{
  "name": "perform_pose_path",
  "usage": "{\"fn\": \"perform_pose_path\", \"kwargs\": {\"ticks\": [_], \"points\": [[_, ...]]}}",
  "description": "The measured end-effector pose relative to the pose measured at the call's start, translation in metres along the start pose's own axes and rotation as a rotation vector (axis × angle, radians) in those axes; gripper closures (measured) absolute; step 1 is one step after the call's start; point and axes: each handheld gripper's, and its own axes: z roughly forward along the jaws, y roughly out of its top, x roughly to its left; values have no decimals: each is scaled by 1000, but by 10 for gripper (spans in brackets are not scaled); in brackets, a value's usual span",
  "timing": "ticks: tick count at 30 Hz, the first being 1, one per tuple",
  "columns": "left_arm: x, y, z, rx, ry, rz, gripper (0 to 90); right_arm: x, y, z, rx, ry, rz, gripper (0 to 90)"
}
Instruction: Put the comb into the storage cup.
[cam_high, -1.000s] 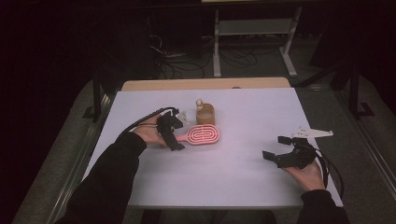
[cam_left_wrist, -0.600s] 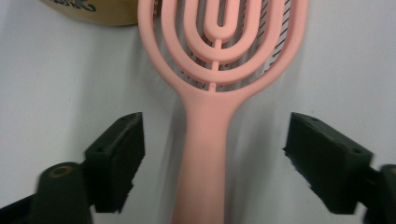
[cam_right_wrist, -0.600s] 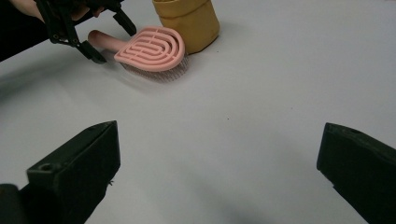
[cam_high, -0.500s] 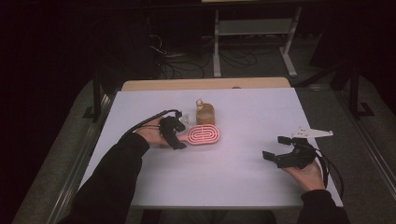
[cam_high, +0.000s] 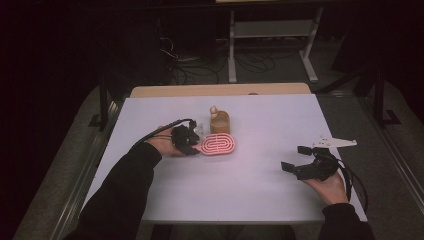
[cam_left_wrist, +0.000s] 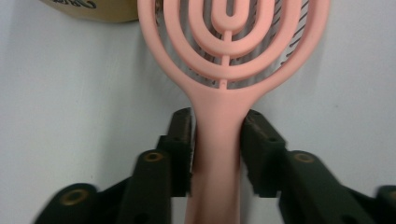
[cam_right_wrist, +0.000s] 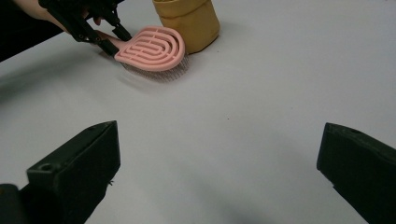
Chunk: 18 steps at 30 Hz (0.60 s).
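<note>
The left tool (cam_left_wrist: 217, 154), jaws having just closed, pinches the pink brush (cam_left_wrist: 229, 70) handle on the desk (cam_high: 270, 125); the right tool (cam_right_wrist: 219, 172) rests spread.

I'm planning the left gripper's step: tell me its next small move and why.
Probably lift the pink brush slightly. The left gripper has just been closing, its pads now against the handle on both sides, while the brush lies bristles-down beside the tan pouch.
</note>
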Motion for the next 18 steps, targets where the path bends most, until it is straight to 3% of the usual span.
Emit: {"fn": "perform_pose_path", "kwargs": {"ticks": [5, 18], "points": [[-3, 1, -1, 10, 7, 34, 697, 0, 0, 0, 2, 0, 0, 0], [-7, 2, -7, 8, 0, 40, 699, 0, 0, 0, 3, 1, 1, 0]]}}
